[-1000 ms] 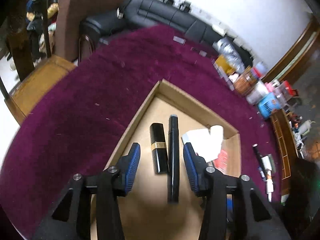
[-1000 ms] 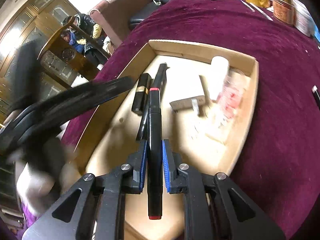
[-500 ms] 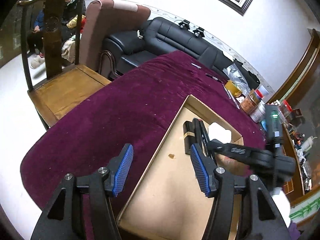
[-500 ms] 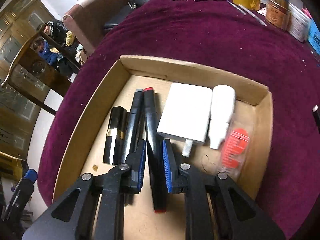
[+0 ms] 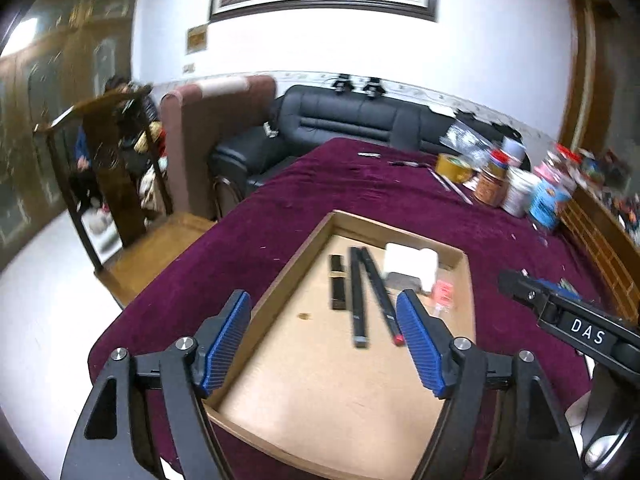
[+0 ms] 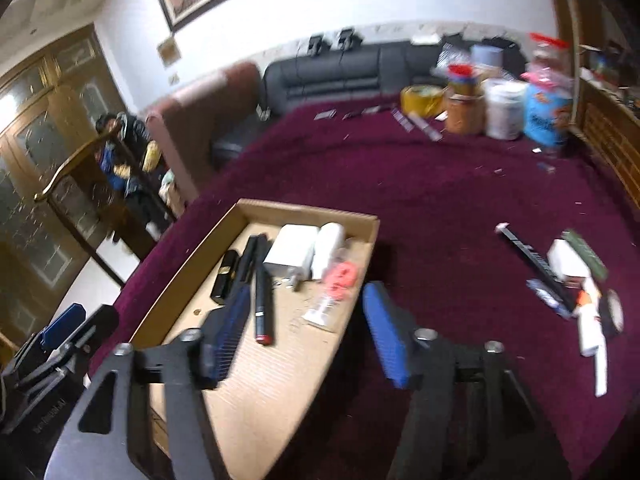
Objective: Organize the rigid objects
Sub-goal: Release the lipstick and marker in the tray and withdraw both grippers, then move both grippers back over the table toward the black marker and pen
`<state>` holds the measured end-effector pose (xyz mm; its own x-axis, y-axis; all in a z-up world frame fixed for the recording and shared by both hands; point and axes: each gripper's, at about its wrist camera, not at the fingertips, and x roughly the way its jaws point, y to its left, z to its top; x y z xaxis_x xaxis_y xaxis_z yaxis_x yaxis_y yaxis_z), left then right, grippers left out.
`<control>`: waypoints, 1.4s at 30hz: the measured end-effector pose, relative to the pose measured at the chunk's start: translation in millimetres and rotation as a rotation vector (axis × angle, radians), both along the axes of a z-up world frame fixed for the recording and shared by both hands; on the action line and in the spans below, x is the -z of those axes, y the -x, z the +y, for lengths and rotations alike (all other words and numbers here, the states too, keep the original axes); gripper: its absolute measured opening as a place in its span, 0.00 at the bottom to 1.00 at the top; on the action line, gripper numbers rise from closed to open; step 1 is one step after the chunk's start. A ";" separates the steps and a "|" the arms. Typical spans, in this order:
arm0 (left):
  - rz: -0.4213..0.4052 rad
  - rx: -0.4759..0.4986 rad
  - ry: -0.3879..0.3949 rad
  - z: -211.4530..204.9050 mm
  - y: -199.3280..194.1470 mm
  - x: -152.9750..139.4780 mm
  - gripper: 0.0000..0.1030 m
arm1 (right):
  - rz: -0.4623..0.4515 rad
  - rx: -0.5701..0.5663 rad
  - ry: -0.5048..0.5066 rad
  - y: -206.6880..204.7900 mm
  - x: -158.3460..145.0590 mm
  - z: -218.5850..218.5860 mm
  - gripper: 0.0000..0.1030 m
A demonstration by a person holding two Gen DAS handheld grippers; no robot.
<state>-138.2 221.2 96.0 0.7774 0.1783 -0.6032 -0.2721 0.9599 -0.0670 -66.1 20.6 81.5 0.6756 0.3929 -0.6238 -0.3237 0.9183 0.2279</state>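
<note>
The left gripper (image 5: pixel 324 340) hangs with jaws spread and empty over the near end of the cardboard box (image 5: pixel 276 292), where a lipstick (image 5: pixel 337 282), a black pen (image 5: pixel 357 296) and a red-tipped marker (image 5: pixel 380 294) lie side by side ahead of the jaws. The right gripper (image 6: pixel 306 332) is also released and empty, the box's right wall between its jaws; loose pens and a glue stick (image 6: pixel 588 322) lie on the table (image 6: pixel 440 208), well off to its right. Judged from here, dropping either jaw could catch that wall and shove the box, scattering the row.

Even indoor light; motion blur throughout; fisheye bending, dark corners
</note>
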 end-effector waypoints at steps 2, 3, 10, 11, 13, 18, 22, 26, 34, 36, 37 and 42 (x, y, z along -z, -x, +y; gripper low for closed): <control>0.004 0.027 -0.034 -17.0 0.8 -2.6 0.69 | -0.016 0.053 -0.013 3.3 2.6 -16.4 0.71; 0.007 0.042 -0.050 -26.0 0.9 -3.4 0.69 | -0.005 0.079 -0.025 6.2 5.1 -28.4 0.71; 0.010 0.092 -0.117 -68.2 3.2 -13.2 0.69 | 0.114 0.288 -0.099 9.2 39.0 -95.4 0.70; 0.010 0.100 -0.123 -73.5 2.3 -13.9 0.69 | 0.108 0.314 -0.084 11.7 41.2 -101.3 0.70; 0.012 0.118 -0.134 -84.4 2.8 -15.0 0.69 | 0.090 0.355 -0.055 18.0 43.4 -112.4 0.70; 0.034 0.166 -0.160 -108.7 0.6 -11.2 0.70 | 0.057 0.352 -0.017 25.6 42.6 -127.0 0.70; 0.063 0.188 -0.164 -119.5 -1.7 -5.7 0.70 | 0.082 0.372 -0.053 21.4 47.8 -140.6 0.70; 0.085 0.203 -0.168 -132.3 -2.8 -3.6 0.70 | 0.097 0.376 -0.058 17.2 53.9 -146.0 0.70; 0.122 0.250 -0.156 -150.9 -5.4 9.6 0.70 | 0.082 0.395 -0.072 13.6 53.3 -166.3 0.70; 0.140 0.257 -0.149 -153.8 -8.7 13.1 0.70 | 0.080 0.408 -0.090 12.0 52.1 -175.6 0.70; 0.143 0.256 -0.153 -155.3 -9.2 14.1 0.70 | 0.078 0.412 -0.092 12.0 52.1 -178.4 0.70; 0.171 0.264 -0.170 -163.0 -12.4 21.6 0.70 | 0.086 0.430 -0.069 8.7 63.6 -189.1 0.70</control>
<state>-125.8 58.2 74.5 0.7006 0.0934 -0.7075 -0.0067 0.9922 0.1244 -74.9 -168.5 17.9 0.7337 0.1296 -0.6670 0.1077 0.9470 0.3025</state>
